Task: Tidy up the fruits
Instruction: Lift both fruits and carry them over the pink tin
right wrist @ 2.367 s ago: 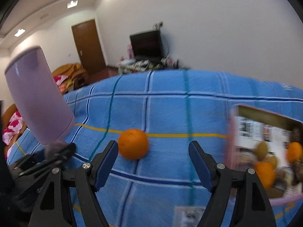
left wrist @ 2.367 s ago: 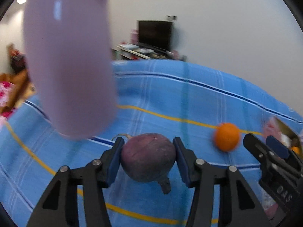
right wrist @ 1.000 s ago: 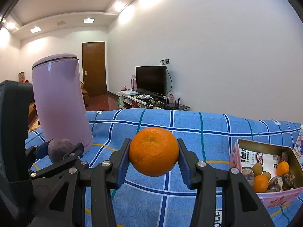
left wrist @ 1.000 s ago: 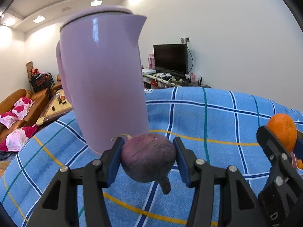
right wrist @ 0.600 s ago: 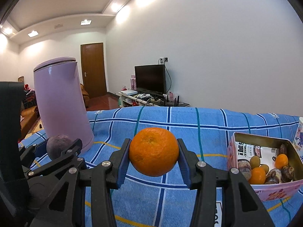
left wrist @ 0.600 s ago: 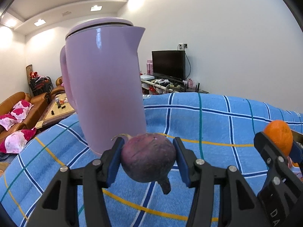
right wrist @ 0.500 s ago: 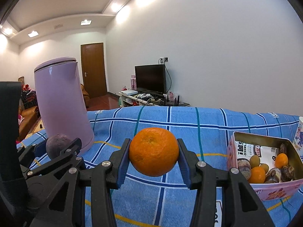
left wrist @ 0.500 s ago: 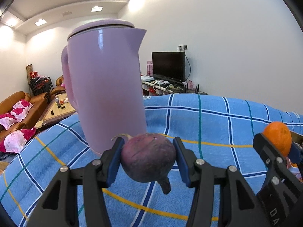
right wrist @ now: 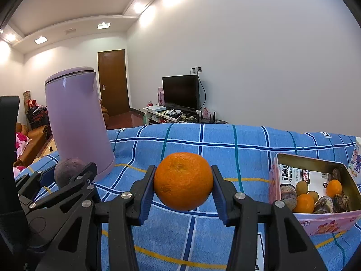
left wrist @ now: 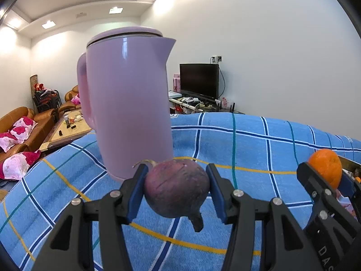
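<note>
Here each tool grips fruit: left tool [left wrist: 177, 190] a purple fruit [left wrist: 177, 189], right tool [right wrist: 183, 186] an orange [right wrist: 183, 180].

White letters "DAS" stand on the black body of the right gripper [left wrist: 333, 181], seen right of the left jaws; printing on the box [right wrist: 315, 220] is unreadable.

Surface covered by blue plaid cloth [right wrist: 237, 135], lines in white, navy, teal, yellow. Lilac kettle [right wrist: 76, 122] stands upright on cloth at left, lid on. Open pink box [right wrist: 320, 223] sits on cloth at right, holding small oranges, brownish fruits, printed packet. Paper cup [right wrist: 356, 162] just beyond box, at right edge.
</note>
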Available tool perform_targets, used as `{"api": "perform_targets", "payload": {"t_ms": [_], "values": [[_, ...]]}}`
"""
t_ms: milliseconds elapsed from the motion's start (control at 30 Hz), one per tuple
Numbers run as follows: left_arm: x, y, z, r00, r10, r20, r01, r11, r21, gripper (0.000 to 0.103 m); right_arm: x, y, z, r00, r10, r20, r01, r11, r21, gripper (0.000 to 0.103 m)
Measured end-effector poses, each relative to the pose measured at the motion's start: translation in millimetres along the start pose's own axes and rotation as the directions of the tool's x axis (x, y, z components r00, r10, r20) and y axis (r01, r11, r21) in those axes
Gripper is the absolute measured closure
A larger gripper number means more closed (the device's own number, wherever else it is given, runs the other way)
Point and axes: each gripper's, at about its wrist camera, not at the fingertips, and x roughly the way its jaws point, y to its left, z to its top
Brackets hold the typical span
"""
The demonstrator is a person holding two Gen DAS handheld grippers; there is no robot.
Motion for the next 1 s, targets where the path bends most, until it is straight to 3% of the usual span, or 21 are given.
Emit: {"api": "perform_targets", "payload": {"t_ms": [1000], "values": [[-17,-17,-6,1.000,-0.006,0.011,0.005,1.000,0.031,0.048,-23,-30,-8,1.000,-0.003,-0.008,0.003,1.000,-0.012,0.054]]}}
